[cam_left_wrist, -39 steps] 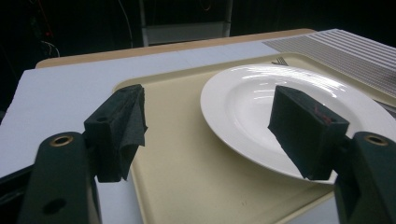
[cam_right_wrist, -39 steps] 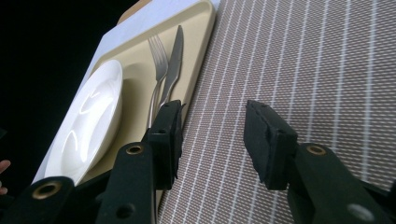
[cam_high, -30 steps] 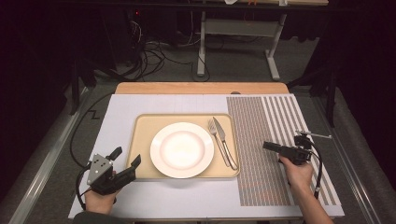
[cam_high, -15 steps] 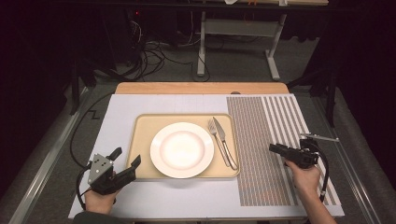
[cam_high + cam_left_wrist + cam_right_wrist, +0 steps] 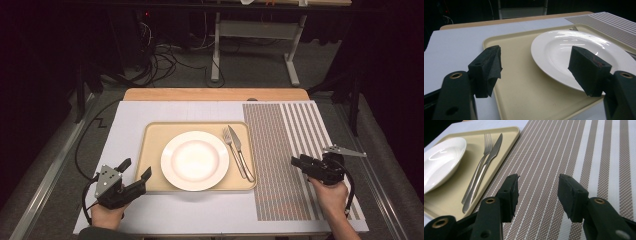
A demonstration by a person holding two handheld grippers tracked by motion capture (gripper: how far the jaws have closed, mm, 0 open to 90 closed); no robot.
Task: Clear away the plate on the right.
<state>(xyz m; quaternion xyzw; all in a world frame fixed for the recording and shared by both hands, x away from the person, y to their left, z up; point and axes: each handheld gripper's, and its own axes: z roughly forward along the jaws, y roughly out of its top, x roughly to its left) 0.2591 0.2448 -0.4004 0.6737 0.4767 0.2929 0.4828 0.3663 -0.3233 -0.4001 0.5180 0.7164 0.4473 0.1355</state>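
Note:
A white plate [image 5: 195, 160] sits in the middle of a tan tray [image 5: 150, 150]. A fork [image 5: 228, 136] and a knife [image 5: 249, 172] lie side by side on the tray's right part. My left gripper [image 5: 136, 170] rests at the tray's near left corner, open, jaws aimed at the plate [image 5: 574, 47] with nothing between them. My right gripper [image 5: 298, 164] hovers over the striped placemat [image 5: 280, 150], right of the cutlery and pointing towards it. Its jaws [image 5: 537, 186] have just been opening and are empty; the fork [image 5: 485, 145] and knife [image 5: 495, 147] lie ahead to the left.
A white board [image 5: 200, 112] covers the table under the tray and placemat, with a wooden edge [image 5: 215, 94] at the far side. Cables trail from both grippers. Dark floor, cables and a table frame [image 5: 250, 40] lie beyond.
The right gripper has drifted a little to the right and up, away from the tray, and its jaws stand wider. The left gripper has stayed put.

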